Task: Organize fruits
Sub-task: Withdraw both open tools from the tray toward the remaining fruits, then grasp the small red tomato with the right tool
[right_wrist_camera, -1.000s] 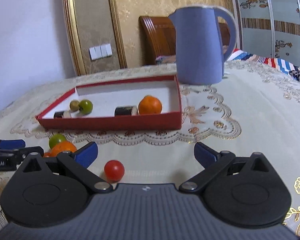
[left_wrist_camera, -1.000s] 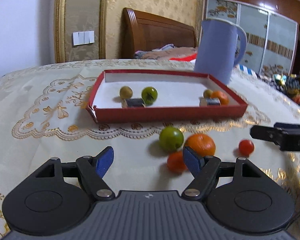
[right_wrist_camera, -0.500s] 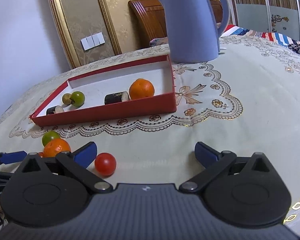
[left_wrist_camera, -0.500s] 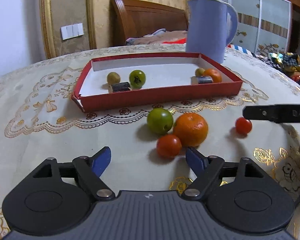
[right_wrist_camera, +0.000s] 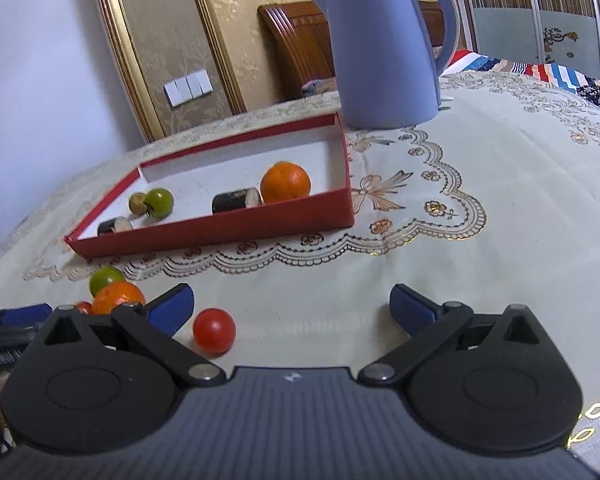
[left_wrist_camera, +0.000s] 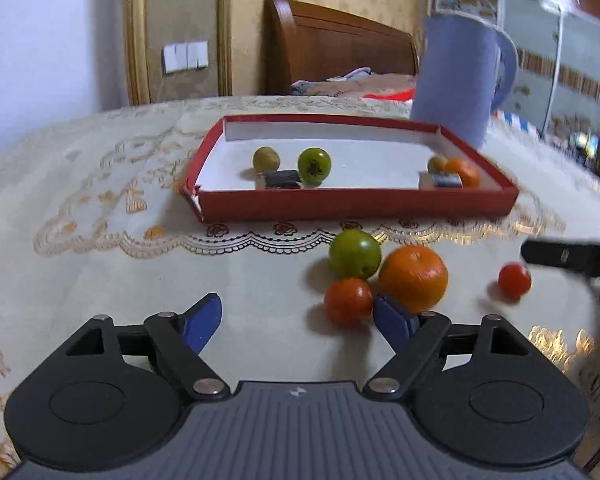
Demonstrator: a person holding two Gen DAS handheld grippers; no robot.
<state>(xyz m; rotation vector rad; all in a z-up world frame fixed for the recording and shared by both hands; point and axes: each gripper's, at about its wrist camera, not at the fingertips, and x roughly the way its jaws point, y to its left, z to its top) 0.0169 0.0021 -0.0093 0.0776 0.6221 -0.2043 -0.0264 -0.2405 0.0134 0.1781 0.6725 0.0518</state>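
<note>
While both pairs tilt down toward the table (left_wrist_camera: 100, 264), the left tongs (left_wrist_camera: 298, 318), just widened, hold nothing beside a tomato (left_wrist_camera: 348, 301), orange (left_wrist_camera: 414, 276) and green fruit (left_wrist_camera: 355, 253); the right tongs (right_wrist_camera: 292, 308) gape near another tomato (right_wrist_camera: 214, 330), short of the red tray (right_wrist_camera: 220, 232).

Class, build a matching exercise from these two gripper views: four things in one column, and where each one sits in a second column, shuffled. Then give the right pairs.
Things
1. blue kettle
2. small lone red tomato
3. sushi-like roll
4. green fruit outside the box

Places
A. inside the red box, beside an orange
B. on the tablecloth, touching the large orange
C. behind the box's far corner
D. on the tablecloth near the right gripper

Pairs: 1-C, 2-D, 3-A, 4-B
</note>
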